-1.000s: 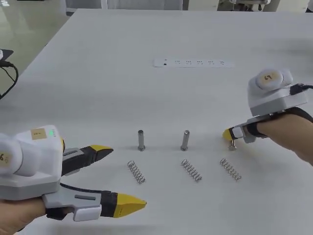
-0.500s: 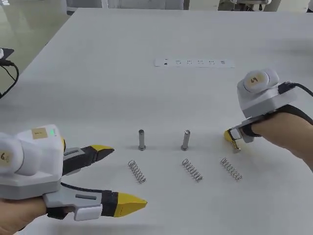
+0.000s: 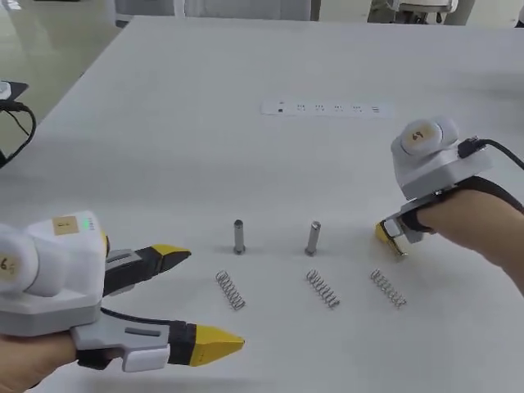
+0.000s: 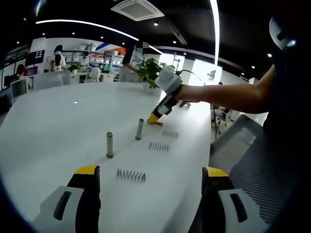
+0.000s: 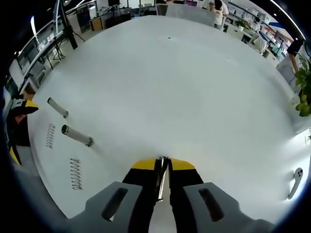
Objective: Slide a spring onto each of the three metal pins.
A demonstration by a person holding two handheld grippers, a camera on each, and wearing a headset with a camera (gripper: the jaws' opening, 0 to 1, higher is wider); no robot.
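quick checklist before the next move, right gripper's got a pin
1. Right gripper shut on a pin: ok.
2. Left pin and middle pin upright: ok.
3. Left spring, middle spring and right spring lying free on the table: ok.
4. Left gripper open, nothing in it: ok.
5. Held pin clear of the table: cannot tell.

This looks like an open-plan office or lab. A wide white bench (image 3: pixel 164 123) carries a flush power strip (image 3: pixel 323 108). In the left gripper view, desks with monitors (image 4: pixel 19 87) and a potted plant (image 4: pixel 149 70) stand far off, and a mesh office chair (image 4: pixel 248 155) is near right, under a ceiling air vent (image 4: pixel 136 8) and strip lights (image 4: pixel 214 19).
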